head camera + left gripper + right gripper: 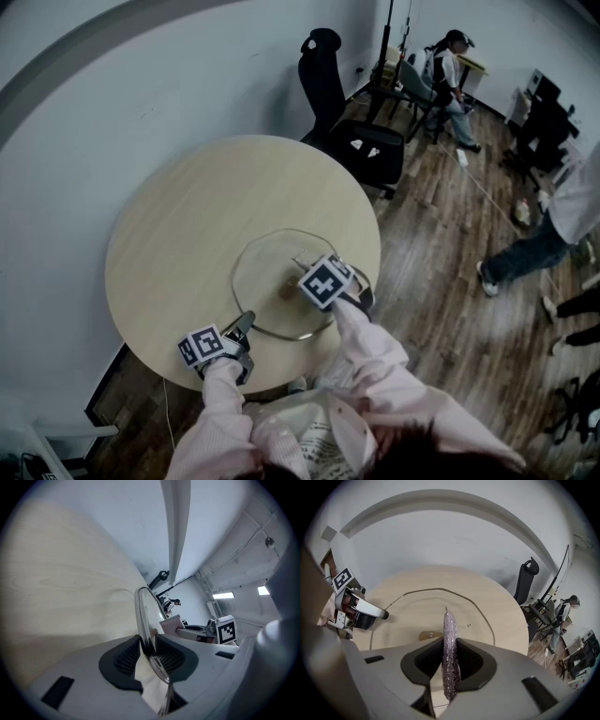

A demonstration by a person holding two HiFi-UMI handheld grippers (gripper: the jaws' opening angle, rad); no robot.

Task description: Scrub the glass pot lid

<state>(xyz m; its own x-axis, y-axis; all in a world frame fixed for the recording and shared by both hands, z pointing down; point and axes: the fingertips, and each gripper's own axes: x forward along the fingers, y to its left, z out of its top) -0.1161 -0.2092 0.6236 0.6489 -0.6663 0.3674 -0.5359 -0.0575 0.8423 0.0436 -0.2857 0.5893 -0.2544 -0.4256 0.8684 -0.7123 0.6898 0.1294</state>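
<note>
Glass pot lid, large and clear with a thin metal rim, lies on the round pale-wood table, toward the edge nearest the person, with a small brownish knob fitting showing at its middle. The left gripper is clamped on the lid's rim at the near-left side: in the left gripper view the rim runs edge-on between the two ribbed black pads, which press on it from both sides. The right gripper is over the lid's near-right part, pointing steeply down, and its jaws are closed on a purplish, glittery scrubber that stands edge-on between the pads and sticks out past them toward the glass. Whether the scrubber's tip touches the glass cannot be told. In the right gripper view the left gripper shows at the left, its tip at the lid's rim. Each gripper carries a cube with black-and-white square markers, and pink sleeves run back from both to the person at the bottom of the head view. Beyond the table stands a black office chair on a dark wood-plank floor, with a white wall curving behind. Farther off a person sits at the back of the room, and another person stands at the right edge.
</note>
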